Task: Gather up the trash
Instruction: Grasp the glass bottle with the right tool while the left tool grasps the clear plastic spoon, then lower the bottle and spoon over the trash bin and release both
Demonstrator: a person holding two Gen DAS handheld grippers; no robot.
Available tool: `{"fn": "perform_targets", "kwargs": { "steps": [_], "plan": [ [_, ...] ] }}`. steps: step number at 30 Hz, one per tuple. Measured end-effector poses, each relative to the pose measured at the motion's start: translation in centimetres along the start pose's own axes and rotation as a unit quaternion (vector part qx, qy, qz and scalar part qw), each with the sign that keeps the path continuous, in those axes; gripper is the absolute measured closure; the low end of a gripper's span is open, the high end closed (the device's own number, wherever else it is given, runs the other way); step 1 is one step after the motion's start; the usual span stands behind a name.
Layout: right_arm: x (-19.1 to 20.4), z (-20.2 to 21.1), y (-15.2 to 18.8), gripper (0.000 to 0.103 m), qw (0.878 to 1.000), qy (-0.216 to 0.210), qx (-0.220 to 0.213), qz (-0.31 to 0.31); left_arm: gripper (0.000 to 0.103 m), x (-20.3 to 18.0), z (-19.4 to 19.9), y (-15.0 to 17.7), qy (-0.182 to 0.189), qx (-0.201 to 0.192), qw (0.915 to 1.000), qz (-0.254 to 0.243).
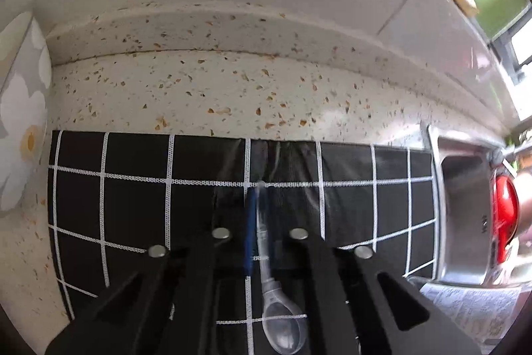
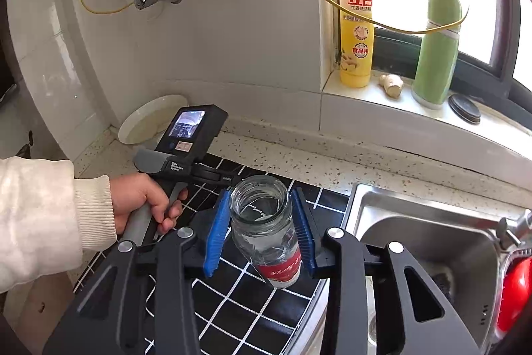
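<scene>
Both grippers hold trash over the black grid mat [image 1: 133,188] on the speckled tabletop [image 1: 199,88].

The left gripper [image 1: 257,215] has its blue-padded fingers clamped together on the handle of a clear plastic spoon [image 1: 281,331], bowl hanging toward the camera. The right gripper [image 2: 261,232] has its fingers pressed on an open clear plastic bottle [image 2: 266,228] with a red label, tilted, just beside the steel sink [image 2: 415,222].

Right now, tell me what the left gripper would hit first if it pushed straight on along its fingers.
Most likely the black grid mat. The left gripper, shut on a clear plastic spoon, points steeply down at it, with nothing visible between; the gap is hard to judge.
</scene>
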State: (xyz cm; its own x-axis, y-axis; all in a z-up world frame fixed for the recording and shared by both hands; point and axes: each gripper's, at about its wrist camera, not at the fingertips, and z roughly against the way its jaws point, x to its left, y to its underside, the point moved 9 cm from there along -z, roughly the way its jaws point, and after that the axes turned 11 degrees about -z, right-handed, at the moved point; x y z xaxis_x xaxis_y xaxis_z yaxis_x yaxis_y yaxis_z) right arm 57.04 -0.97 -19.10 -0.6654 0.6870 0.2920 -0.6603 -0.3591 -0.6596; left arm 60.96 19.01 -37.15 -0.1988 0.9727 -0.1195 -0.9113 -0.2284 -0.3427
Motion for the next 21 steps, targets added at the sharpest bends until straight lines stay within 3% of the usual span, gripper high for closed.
{"fn": "perform_targets", "kwargs": {
  "steps": [10,21],
  "plan": [
    [-0.2,1.0,0.5,0.069,1.000,0.004,0.001,-0.016,0.102,-1.4,3.3,0.1,0.001,-0.017,0.9996,-0.024],
    [2.5,3.5,1.2,0.069,1.000,-0.010,-0.006,0.009,0.102,-2.4,8.1,2.4,0.002,-0.044,0.9986,-0.028]
  ]
}}
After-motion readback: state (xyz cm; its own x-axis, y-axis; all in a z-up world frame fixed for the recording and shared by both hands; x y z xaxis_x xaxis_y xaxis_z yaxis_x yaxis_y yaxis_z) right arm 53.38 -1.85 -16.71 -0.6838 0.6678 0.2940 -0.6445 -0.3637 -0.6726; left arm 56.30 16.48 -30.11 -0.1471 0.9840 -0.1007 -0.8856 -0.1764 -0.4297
